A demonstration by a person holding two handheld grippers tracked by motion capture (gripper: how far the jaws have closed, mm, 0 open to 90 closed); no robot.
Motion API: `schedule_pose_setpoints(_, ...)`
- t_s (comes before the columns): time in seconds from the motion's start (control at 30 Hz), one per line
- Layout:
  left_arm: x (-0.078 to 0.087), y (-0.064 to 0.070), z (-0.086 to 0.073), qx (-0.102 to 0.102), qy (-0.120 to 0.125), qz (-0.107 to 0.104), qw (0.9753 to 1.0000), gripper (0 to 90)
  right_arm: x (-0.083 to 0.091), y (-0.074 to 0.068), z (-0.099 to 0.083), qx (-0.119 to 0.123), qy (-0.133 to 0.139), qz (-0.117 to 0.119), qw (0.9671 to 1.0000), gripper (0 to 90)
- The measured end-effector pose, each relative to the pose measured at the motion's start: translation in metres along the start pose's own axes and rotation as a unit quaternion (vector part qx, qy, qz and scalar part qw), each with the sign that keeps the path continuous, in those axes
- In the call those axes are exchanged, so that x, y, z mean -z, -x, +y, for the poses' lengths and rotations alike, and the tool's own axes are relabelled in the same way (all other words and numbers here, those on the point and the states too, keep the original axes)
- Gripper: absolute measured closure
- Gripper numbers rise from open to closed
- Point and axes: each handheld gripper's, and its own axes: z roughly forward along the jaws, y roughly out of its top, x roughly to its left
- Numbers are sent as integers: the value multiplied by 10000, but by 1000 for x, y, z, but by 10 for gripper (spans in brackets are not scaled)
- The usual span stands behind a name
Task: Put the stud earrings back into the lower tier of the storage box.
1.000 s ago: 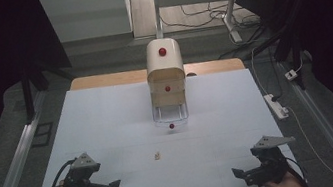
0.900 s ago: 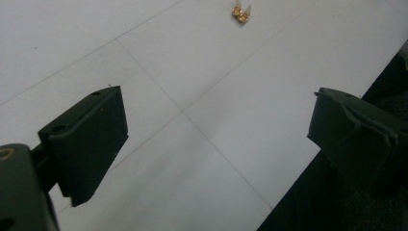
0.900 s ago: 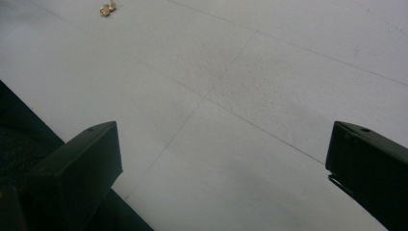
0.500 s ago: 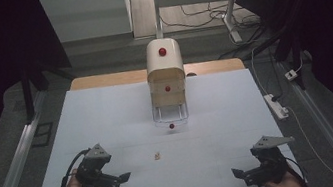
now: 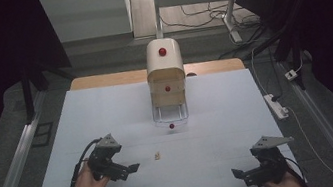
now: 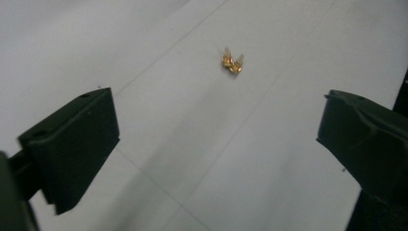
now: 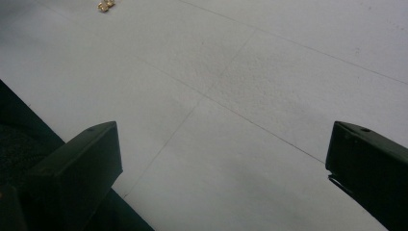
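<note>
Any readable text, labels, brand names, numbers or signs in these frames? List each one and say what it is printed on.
None can be read.
The cream cabinet shows red knobs and no lettering.
The small gold piece on the white table bears no legible marking.
The left gripper and right gripper show plain black jaws without print.
The power strip is too small to tell.

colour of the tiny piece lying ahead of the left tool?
Gold, shiny small piece; left gripper view shows it best.

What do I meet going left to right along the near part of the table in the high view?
Left hand-held gripper → small gold piece → right hand-held gripper.
</note>
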Motion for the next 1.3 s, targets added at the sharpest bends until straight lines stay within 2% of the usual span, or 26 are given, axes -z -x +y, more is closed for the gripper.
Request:
schedule_pose_setpoints(0.1,-7,-2,5,-132,-33,7,9999,0,0,0,0,17,-17,-8,10000,0)
schedule_pose_setpoints(0.27,-20,-5,16,-232,-73,14,9997,0,-1,-1,0,78,-48,-13,10000,0)
schedule_pose_setpoints(0.37,-28,-8,22,-226,-71,-7,9997,0,-1,-2,0,84,-64,-12,9999,0)
schedule_pose_setpoints(0.47,-38,-13,26,-128,-142,-132,9997,0,-1,-2,0,93,-75,-7,9999,0)
schedule_pose_setpoints(0.6,-47,-15,31,-202,-262,9,9995,2,-1,-2,0,110,-101,-12,9999,0)
schedule_pose_setpoints(0.77,-57,-18,40,-294,-323,-36,9990,16,-2,-3,0,146,-129,-19,9998,0)
schedule_pose_setpoints(0.8,-59,-18,41,-312,-340,6,9989,23,-2,-3,0,143,-122,-13,9998,0)
schedule_pose_setpoints(0.83,-62,-18,43,-346,-372,102,9987,67,-2,-3,0,154,-132,-17,9998,0)
schedule_pose_setpoints(0.87,-64,-18,44,-363,-388,123,9985,67,-2,-3,0,154,-132,-17,9998,0)
schedule_pose_setpoints(0.93,-69,-17,46,-426,-422,153,9981,142,-2,-3,0,151,-126,-13,9998,0)
schedule_pose_setpoints(0.97,-71,-17,47,-434,-449,118,9980,243,-2,-3,0,156,-129,-13,9998,0)
schedule_pose_setpoints(1.03,-75,-13,48,-542,-496,14,9973,336,-2,-3,0,159,-128,-13,9998,0)
schedule_pose_setpoints(1.1,-76,-11,49,-594,-512,-15,9969,397,-2,-3,0,163,-140,-15,9998,0)
schedule_pose_setpoints(1.13,-77,-10,50,-643,-525,-32,9965,397,-2,-3,0,163,-140,-15,9998,0)
schedule_pose_setpoints(1.17,-79,-7,50,-668,-576,-43,9961,476,-2,-3,0,174,-149,-17,9997,0)
schedule_pose_setpoints(1.2,-80,-6,51,-695,-584,-57,9959,476,-2,-3,0,174,-149,-17,9997,0)
schedule_pose_setpoints(1.3,-84,-3,52,-799,-678,-74,9945,578,-2,-3,0,190,-156,-19,9997,0)
